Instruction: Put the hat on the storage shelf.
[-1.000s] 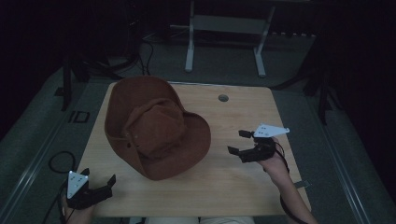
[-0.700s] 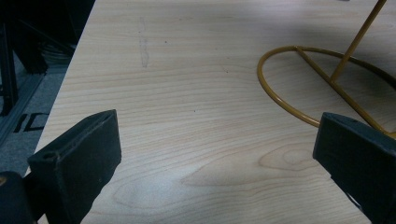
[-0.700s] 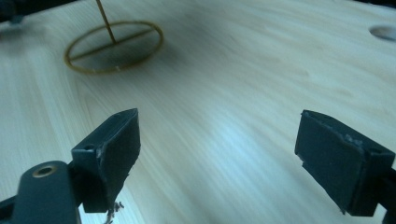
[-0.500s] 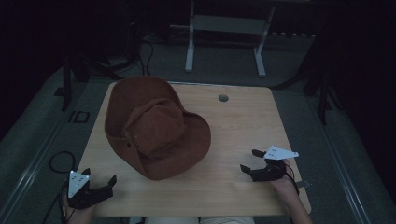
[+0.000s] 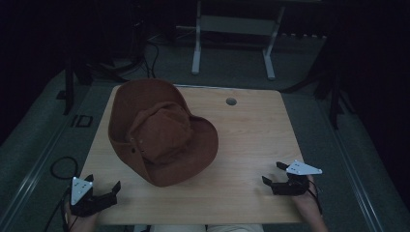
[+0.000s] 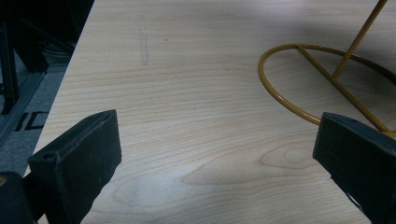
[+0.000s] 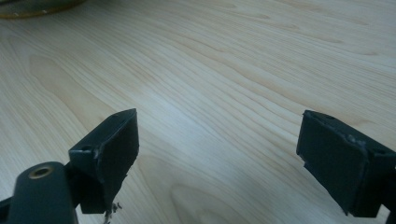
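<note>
Brown felt or suede, by the look of it: a wide-brimmed hat [image 5: 162, 137] is sitting on the left half of a pale wooden table [image 5: 251, 140], propped at a tilt, its crown facing us. We are seeing a thin gold wire stand [image 6: 327, 84] in the left gripper view, a round base ring with a rod slanting up from it; we are judging that this stand is holding the hat up, though the join itself is hidden.

We are judging the hat to be light and soft, with a floppy brim that will bend under a pinch, not slippery and not fragile. The brim edge nearest us looks like the best place to take hold, since the crown is too broad for the jaws.

Our left gripper [image 5: 104, 195] is resting at the near left corner of the table, jaws spread wide and holding nothing, near the hat's front edge. Our right gripper [image 5: 274, 175] is resting near the near right edge, well apart from the hat, jaws likewise wide and empty.

Beyond the table, a grey floor and a metal frame [image 5: 234, 29] are fading into darkness.
</note>
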The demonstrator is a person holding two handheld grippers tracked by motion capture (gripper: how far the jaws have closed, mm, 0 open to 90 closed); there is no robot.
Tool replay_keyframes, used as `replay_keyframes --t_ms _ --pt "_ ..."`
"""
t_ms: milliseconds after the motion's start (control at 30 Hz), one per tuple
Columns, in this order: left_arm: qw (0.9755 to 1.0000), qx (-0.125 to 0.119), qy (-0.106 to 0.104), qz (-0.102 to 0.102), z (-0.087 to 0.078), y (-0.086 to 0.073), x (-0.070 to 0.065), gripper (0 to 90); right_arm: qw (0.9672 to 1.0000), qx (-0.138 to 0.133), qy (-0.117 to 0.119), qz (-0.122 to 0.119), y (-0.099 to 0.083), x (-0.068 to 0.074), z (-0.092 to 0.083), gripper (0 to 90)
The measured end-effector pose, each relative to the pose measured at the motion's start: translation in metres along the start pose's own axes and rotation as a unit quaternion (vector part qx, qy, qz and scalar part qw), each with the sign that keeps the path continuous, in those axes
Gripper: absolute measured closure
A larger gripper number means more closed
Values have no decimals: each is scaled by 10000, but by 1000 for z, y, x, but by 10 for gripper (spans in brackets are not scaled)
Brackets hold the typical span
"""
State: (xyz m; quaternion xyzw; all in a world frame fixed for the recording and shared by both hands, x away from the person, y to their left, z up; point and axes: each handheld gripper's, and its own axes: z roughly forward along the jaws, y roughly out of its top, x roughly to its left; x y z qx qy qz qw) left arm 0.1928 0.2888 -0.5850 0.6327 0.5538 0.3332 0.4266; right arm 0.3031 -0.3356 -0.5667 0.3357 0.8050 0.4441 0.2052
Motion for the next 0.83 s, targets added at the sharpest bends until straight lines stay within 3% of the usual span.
replay_keyframes --t_ms 433,833 --pt "10000 23 33 -7 0 0 1 17 9983 9 -537 243 -22 -15 -25 127" --pt "10000 33 41 2 1 -1 1 16 9978 -18 -592 307 -25 -19 -27 130"
